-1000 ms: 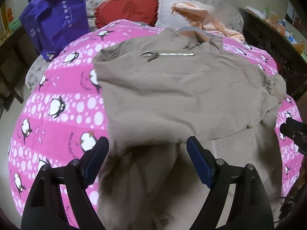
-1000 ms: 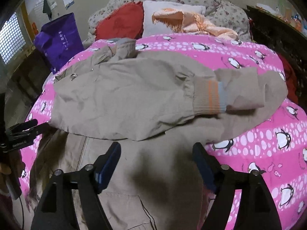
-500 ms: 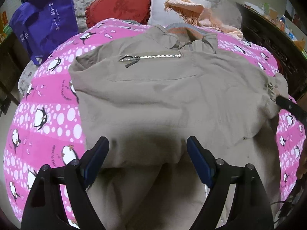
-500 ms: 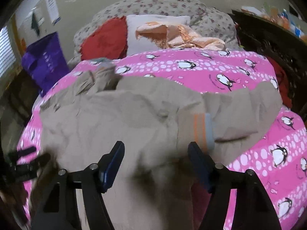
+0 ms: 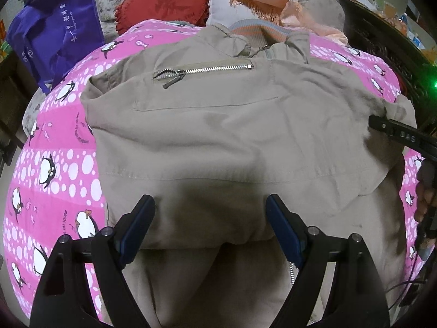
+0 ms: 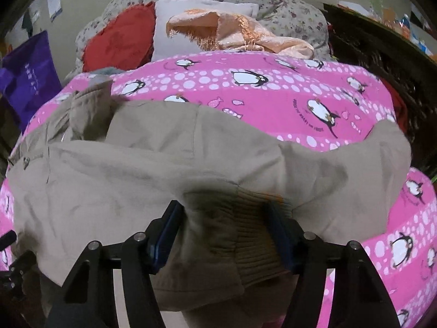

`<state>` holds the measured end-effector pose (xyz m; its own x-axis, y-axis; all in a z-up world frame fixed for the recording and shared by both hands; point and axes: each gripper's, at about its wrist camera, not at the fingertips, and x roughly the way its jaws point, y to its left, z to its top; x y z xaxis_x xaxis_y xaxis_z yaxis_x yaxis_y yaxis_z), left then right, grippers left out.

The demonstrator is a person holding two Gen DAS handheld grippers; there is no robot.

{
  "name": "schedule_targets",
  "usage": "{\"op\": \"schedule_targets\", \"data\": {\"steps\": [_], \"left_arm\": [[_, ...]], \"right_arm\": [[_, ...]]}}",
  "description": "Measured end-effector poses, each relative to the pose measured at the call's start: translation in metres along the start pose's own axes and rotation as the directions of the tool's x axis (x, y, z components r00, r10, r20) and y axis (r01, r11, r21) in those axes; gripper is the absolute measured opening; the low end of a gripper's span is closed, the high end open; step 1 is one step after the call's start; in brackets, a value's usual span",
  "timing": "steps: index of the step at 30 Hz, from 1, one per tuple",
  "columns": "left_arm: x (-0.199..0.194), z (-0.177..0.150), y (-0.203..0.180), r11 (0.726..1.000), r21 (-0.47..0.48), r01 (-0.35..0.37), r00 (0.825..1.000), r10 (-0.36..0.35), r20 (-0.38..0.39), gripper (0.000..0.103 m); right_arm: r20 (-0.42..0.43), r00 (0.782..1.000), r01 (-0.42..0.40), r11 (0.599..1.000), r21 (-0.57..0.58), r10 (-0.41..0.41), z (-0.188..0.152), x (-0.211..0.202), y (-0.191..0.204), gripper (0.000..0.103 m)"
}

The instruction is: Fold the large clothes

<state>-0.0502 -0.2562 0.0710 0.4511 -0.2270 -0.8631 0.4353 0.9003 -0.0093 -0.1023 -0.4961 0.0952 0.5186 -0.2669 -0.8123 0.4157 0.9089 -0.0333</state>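
Khaki jacket lies spread on the pink penguin blanket. Left wrist view: jacket fills more of the frame than a second ago, chest zipper nearer. Left gripper spread wide over the folded hem, pads clear of cloth. Right wrist view: right gripper has moved onto the ribbed cuff; jaws closing, cuff between them.

Dim indoor light; gripper shadows on fabric; fisheye bending, dark corners; right view slightly motion-blurred.
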Motion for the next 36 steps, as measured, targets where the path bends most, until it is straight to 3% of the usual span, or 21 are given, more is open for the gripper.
{"op": "schedule_targets", "data": {"steps": [8, 11, 14, 16, 19, 24, 29, 32, 36], "left_arm": [[0.0, 0.0, 0.003, 0.999, -0.033, 0.019, 1.0, -0.02, -0.006, 0.084], [-0.001, -0.002, 0.003, 1.0, -0.025, 0.016, 1.0, -0.017, -0.007, 0.084], [-0.001, -0.004, 0.005, 1.0, -0.024, 0.012, 1.0, -0.012, -0.01, 0.084], [0.001, -0.004, 0.007, 0.999, -0.036, 0.018, 1.0, -0.018, -0.015, 0.083], [0.001, -0.005, 0.009, 0.998, -0.06, 0.029, 0.999, -0.03, -0.014, 0.084], [-0.002, -0.006, 0.007, 0.997, -0.071, 0.039, 0.999, -0.039, -0.002, 0.083], [-0.002, -0.007, 0.006, 0.996, -0.075, 0.043, 0.999, -0.044, -0.008, 0.083], [-0.002, -0.008, 0.005, 0.996, -0.074, 0.04, 0.999, -0.041, -0.014, 0.084], [-0.003, -0.008, 0.005, 0.997, -0.067, 0.024, 0.999, -0.025, -0.024, 0.084]], "right_arm": [[0.021, 0.995, -0.098, 0.995, 0.012, 0.097, -0.013, -0.037, -0.008, 0.07], [0.044, 0.987, -0.158, 0.986, 0.058, 0.156, -0.014, -0.054, -0.032, 0.07], [0.085, 0.984, -0.17, 0.973, 0.154, 0.158, -0.009, -0.07, -0.073, 0.07], [0.108, 0.984, -0.16, 0.962, 0.221, 0.138, -0.005, -0.076, -0.105, 0.075], [0.117, 0.993, -0.061, 0.942, 0.331, 0.023, -0.003, -0.075, -0.162, 0.075], [0.042, 0.997, 0.038, 0.883, 0.467, -0.065, -0.013, -0.046, -0.232, 0.07], [0.005, 0.996, 0.08, 0.873, 0.481, -0.094, -0.018, -0.022, -0.256, 0.066], [-0.004, 0.997, 0.069, 0.861, 0.504, -0.078, -0.021, -0.007, -0.262, 0.058], [0.026, 0.999, 0.007, 0.857, 0.515, -0.024, -0.012, 0.012, -0.263, 0.057]]}}
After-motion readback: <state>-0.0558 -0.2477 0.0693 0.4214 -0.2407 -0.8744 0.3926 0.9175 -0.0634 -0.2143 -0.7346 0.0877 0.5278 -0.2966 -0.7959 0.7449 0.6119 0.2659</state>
